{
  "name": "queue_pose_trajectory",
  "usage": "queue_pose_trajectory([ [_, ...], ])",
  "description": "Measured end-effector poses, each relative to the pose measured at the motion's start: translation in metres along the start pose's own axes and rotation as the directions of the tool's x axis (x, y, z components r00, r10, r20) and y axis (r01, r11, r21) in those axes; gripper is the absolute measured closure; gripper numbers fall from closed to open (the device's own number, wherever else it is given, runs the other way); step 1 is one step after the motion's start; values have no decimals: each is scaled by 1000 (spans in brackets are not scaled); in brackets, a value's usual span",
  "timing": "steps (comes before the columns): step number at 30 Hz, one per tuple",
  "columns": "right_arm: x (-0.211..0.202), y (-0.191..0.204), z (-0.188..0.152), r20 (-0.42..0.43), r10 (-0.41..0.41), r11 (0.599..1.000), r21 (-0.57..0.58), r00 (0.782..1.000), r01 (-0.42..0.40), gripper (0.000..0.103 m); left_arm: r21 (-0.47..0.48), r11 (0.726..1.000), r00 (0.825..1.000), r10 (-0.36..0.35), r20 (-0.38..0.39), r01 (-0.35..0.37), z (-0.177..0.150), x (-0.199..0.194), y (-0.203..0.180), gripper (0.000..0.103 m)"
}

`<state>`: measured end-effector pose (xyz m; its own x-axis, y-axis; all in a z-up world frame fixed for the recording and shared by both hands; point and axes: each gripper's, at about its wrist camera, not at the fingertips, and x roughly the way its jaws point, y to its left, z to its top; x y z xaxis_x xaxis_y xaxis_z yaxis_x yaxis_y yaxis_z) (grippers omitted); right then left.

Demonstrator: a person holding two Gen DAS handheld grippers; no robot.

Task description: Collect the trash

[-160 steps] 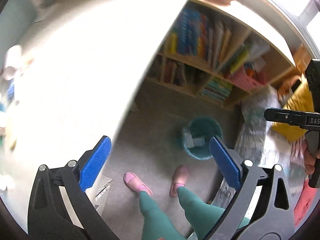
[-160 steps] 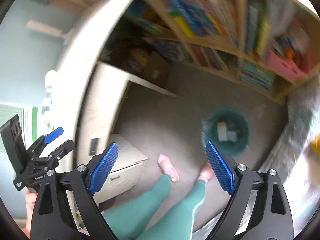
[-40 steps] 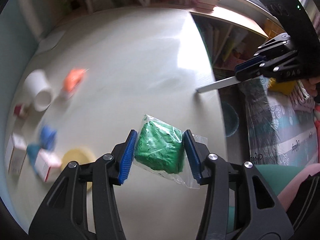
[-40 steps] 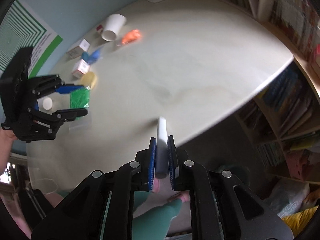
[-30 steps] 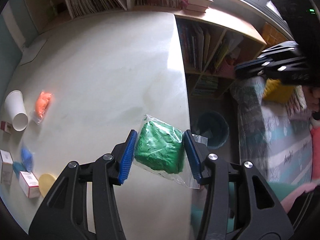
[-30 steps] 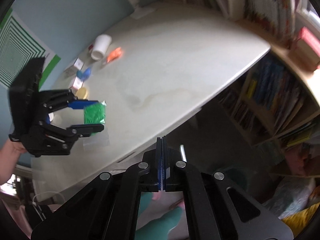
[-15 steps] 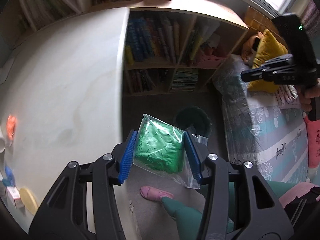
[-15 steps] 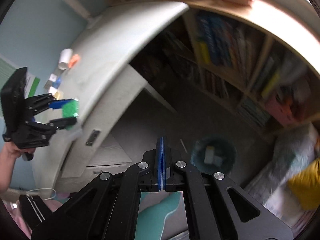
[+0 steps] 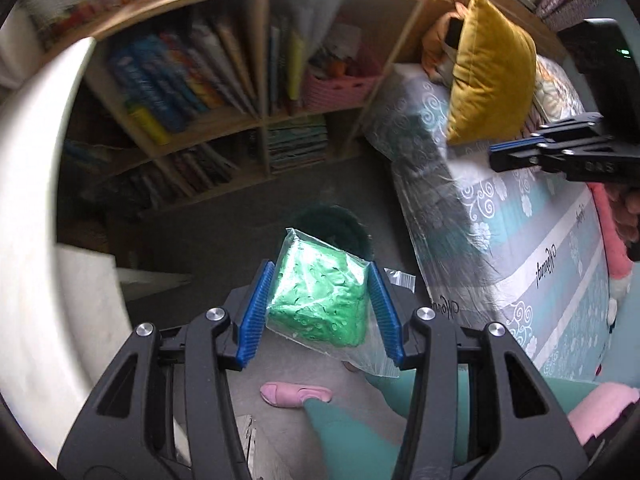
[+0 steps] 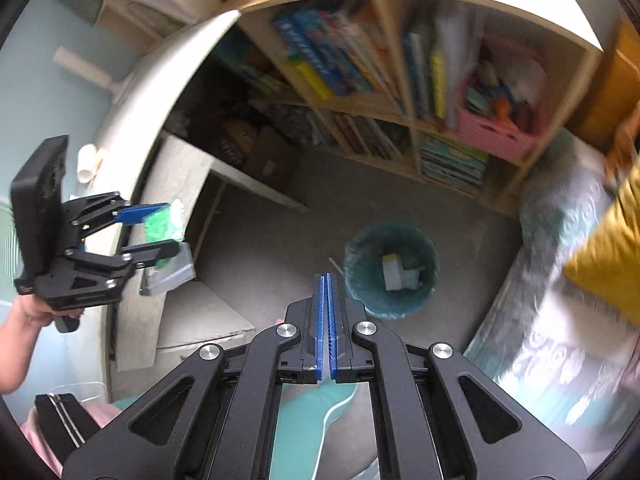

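You have the clear bag of green material (image 9: 318, 300) pinched across its bulging middle between the blue pads of your left gripper (image 9: 320, 312), so those jaws stand partly open, pressed on the bag from both sides, with it hanging in the air above the floor. From the crinkled film and the way the contents bulge, it looks light, soft and squashy; the plastic is probably slick, so a hold on the packed green lump serves you better than one on the empty film and zip strip trailing off to the lower right, which would likely slide or fold. Nothing about it looks fragile, and it should drop cleanly once let go. Your right gripper (image 10: 325, 320) carries nothing: its blue pads sit almost together with only a thin slit between them. The teal bin (image 10: 390, 270) stands on the grey floor below, already holding a few pale scraps, and in the left wrist view it peeks out just behind the top of the bag. Around it you have the bookshelf (image 10: 400, 80) beyond, the bed (image 9: 540, 240) with its yellow cushion (image 9: 488, 68) on one side, and the white table edge (image 9: 32, 200) on the other. Your own pink slipper (image 9: 294, 394) and green-clad leg stand near the bin, and the right gripper hangs over it too, so mind that you don't crowd your own drop.
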<state>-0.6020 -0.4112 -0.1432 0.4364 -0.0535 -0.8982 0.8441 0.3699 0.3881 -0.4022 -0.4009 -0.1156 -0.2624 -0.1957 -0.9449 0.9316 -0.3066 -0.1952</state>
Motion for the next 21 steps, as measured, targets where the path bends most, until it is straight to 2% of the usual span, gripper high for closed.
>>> queue_pose_trajectory([
  [6,-9,-43,-22,5,-16,994,105,1000,16,99,71,997,998,-39,-55,42,29,40,-29,57],
  [11,-5,-59,-27,10,-13,988,153,1000,12,99,105,994,995,-33,-92,42,47,75,-39,57],
  [13,-2,-63,-27,12,-8,986,169,1000,6,99,116,993,993,-10,-121,24,53,98,-39,56],
  [15,0,-65,-30,11,-6,984,180,1000,3,99,118,992,988,-14,-152,32,57,115,-39,51],
  [16,0,-66,-30,11,-5,983,184,1000,3,99,119,993,986,-4,-169,24,60,124,-40,40],
  [21,-3,-79,-38,19,-13,972,236,1000,8,98,130,991,984,12,-180,12,64,130,-41,34],
])
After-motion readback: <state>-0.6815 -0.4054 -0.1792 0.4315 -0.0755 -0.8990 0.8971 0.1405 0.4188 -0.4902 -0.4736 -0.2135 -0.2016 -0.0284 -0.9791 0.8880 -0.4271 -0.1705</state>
